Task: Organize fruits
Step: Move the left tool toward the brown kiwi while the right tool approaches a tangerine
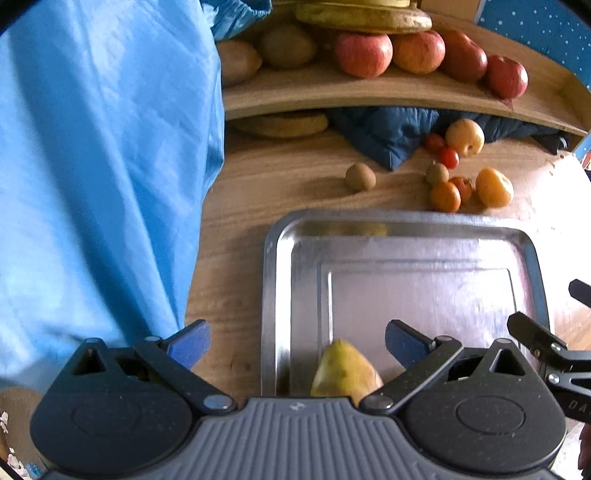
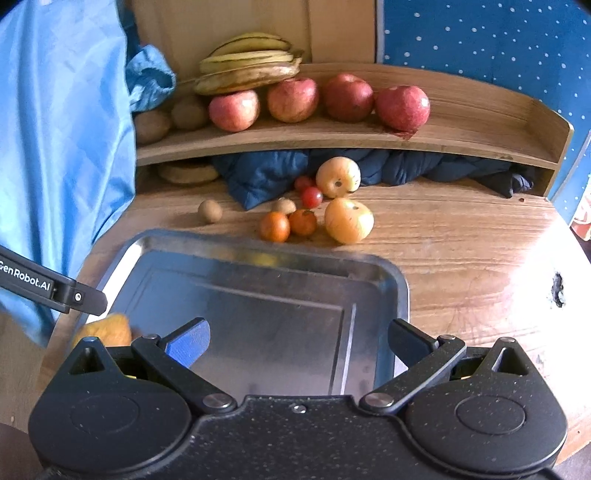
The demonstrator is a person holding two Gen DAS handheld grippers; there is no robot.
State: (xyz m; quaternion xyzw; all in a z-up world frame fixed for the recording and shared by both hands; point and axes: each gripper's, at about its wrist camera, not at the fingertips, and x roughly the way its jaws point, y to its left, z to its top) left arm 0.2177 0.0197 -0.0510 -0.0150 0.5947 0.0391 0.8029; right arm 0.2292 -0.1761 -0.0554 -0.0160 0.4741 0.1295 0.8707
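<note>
While both grippers hover with fingers spread and empty, the left gripper [image 1: 297, 343] sits over a yellow-green pear [image 1: 345, 371] lying in the steel tray [image 1: 275, 280], narrow end pointing away. The right gripper [image 2: 299, 341] faces the tray's bare, shiny floor. Beyond its raised rim, small fruits [image 2: 314, 218] scatter on wood.

My own housing covers the lower half of the pear [image 1: 345, 371] in the tray [image 1: 273, 295], so I cannot tell how it lies there. From the right wrist view, that same fruit is a blurred yellow patch beside the tray's near corner. Behind the tray, the bananas [image 1: 364, 14] are cut by the top edge, and a flat brown thing [image 2: 188, 172] under the shelf [image 2: 332, 138] stays too shadowed to name.
</note>
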